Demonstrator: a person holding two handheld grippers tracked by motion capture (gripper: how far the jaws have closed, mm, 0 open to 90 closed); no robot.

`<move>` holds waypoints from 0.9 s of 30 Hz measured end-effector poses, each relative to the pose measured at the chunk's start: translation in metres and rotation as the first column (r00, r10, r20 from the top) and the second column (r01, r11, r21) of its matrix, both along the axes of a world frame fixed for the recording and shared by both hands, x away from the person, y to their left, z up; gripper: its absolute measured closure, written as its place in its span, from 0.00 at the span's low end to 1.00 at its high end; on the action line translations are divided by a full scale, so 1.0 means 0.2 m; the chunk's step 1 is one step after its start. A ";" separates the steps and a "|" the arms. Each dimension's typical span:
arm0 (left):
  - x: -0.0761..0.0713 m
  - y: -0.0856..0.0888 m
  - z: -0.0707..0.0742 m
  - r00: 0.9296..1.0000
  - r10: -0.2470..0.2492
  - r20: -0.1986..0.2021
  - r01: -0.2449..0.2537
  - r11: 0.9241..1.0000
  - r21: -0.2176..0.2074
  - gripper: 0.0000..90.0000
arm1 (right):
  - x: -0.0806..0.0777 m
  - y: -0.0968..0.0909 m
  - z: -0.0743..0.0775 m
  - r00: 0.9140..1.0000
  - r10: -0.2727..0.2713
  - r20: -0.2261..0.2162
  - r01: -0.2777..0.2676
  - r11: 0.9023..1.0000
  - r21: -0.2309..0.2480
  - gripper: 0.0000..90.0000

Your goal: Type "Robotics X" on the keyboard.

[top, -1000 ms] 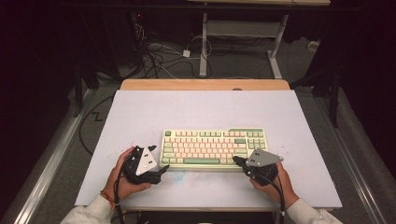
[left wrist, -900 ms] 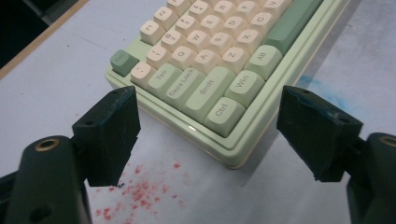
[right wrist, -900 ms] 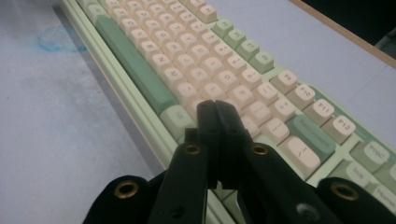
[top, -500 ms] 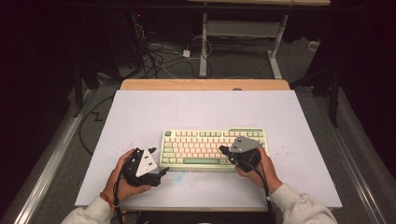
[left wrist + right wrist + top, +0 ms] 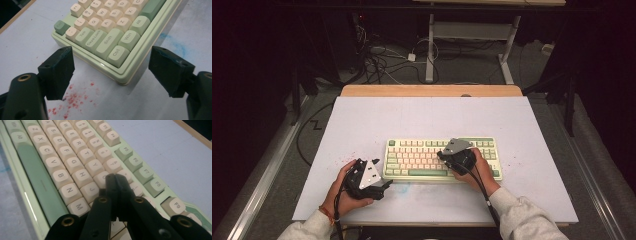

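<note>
Pressing keys w/ right claw (image 5: 115, 178) pinched tight, empty, over keyboard (image 5: 422, 150) mid-worktop (image 5: 437, 115), aim tips square on one keycap; left claw (image 5: 110, 72) gapes wide, empty, by Ctrl corner.

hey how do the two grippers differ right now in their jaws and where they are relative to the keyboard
The left gripper has its jaws wide open; the right gripper has its jaws shut together. The left one sits on the white table off the keyboard at its Ctrl corner, while the right one is above the keys near U and J. Both hold nothing.
</note>
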State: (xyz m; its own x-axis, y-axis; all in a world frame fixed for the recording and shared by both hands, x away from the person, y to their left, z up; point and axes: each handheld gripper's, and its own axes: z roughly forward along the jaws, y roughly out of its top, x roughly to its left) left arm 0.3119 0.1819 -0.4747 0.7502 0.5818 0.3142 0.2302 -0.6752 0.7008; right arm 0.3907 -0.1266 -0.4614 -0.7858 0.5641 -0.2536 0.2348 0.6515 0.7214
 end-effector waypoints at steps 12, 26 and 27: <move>0.00 0.00 0.00 1.000 -0.006 -0.006 0.006 1.000 0.002 0.22 | 0.03 0.02 0.00 1.000 -0.008 -0.020 0.008 1.000 -0.025 1.00; 0.00 -0.01 -0.01 1.000 -0.004 -0.014 0.004 1.000 -0.001 0.22 | 0.00 0.01 0.05 1.000 -0.007 -0.010 0.007 0.999 0.032 1.00; 0.00 -0.01 -0.01 1.000 -0.004 -0.014 0.004 1.000 0.000 0.23 | 0.00 0.00 0.05 1.000 -0.003 -0.003 0.004 1.000 0.031 1.00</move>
